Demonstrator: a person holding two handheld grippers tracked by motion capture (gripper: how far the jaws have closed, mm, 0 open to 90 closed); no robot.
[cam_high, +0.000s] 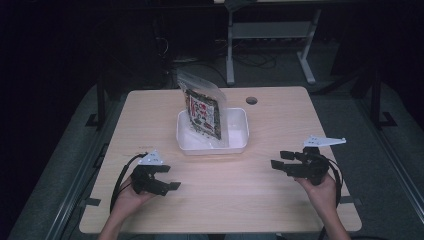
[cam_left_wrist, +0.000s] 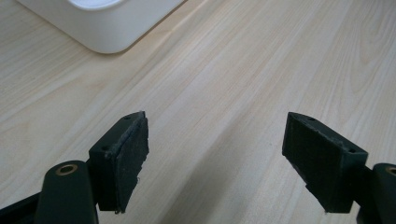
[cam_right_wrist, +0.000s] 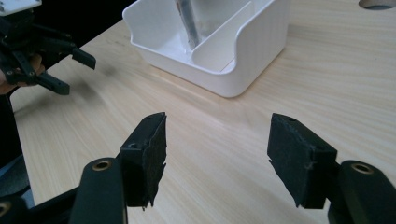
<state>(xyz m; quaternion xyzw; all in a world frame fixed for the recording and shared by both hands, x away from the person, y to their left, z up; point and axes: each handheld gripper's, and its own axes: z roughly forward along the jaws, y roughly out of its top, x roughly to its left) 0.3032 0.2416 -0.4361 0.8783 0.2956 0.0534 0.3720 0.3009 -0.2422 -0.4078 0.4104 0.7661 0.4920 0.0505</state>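
wooden table (cam_high: 260, 195), white tray (cam_high: 237, 145), upright clear packet (cam_high: 202, 107)

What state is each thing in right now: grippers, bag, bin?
Left gripper: open, nothing between the jaws, held low over the table.
Right gripper: open, nothing between the jaws.
Bag: standing tilted in the bin, leaning back.
Bin: upright on the table, holding the bag.
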